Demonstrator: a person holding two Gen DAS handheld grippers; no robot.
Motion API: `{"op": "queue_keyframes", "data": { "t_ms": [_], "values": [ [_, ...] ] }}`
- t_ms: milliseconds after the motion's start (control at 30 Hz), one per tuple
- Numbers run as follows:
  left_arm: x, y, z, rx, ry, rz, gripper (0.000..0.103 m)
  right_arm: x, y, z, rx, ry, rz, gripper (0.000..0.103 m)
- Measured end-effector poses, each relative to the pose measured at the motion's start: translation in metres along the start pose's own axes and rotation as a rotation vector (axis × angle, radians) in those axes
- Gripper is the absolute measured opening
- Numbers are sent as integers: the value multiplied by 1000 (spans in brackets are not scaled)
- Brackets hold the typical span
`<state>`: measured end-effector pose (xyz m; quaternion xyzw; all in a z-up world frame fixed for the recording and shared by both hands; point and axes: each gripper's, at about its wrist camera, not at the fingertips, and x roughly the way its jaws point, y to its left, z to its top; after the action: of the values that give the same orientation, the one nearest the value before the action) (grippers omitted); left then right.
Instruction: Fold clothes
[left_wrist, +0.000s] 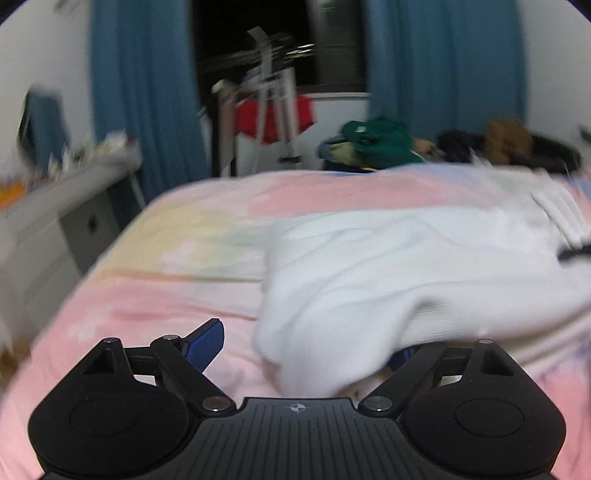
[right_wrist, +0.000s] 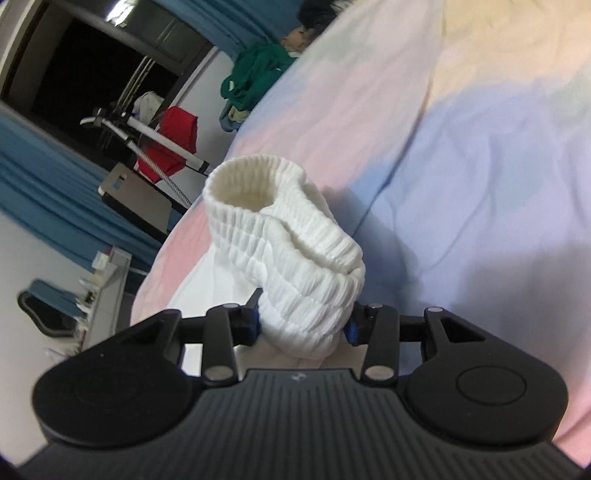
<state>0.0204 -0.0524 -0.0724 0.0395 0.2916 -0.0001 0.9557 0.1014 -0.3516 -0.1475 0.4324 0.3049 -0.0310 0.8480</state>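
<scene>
A white garment (left_wrist: 388, 266) lies spread on the pastel bed sheet (left_wrist: 184, 258), blurred by motion. My left gripper (left_wrist: 306, 347) is open; its left blue finger (left_wrist: 207, 338) is bare, and the garment's near edge drapes over the right finger, hiding it. My right gripper (right_wrist: 301, 323) is shut on the garment's ribbed white waistband (right_wrist: 291, 258), which bunches up between the blue pads and stands above the sheet (right_wrist: 461, 184). The right gripper's tip also shows at the far right edge of the left wrist view (left_wrist: 576, 253).
A heap of green clothes (left_wrist: 380, 146) and dark and brown clothes (left_wrist: 506, 144) lies at the bed's far end. A drying rack with a red cloth (left_wrist: 273, 114) stands before blue curtains (left_wrist: 144, 92). A grey drawer unit (left_wrist: 55, 221) stands left of the bed.
</scene>
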Motion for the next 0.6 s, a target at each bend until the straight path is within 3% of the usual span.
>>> {"op": "queue_keyframes", "data": {
  "t_ms": [67,167,233,300,400,433,500,600],
  "values": [
    [4,17,3,-87,32,7,89,1,4,0,-29,3,2,51],
    [9,34,5,-168,65,-2,90,4,13,0,-78,9,-12,67],
    [10,37,5,-176,70,-8,90,6,18,-5,-121,14,-25,74],
    [9,35,4,-147,57,10,90,10,21,-10,-164,29,-20,89],
    [11,32,5,-113,48,33,93,25,21,-14,-218,61,-42,89],
    [14,32,5,-118,52,30,93,33,17,-14,-212,78,-48,90],
    [18,34,7,-132,62,19,94,46,8,-14,-185,109,-50,102],
    [19,35,6,-145,70,9,94,52,-1,-11,-119,136,0,103]
  ]
}}
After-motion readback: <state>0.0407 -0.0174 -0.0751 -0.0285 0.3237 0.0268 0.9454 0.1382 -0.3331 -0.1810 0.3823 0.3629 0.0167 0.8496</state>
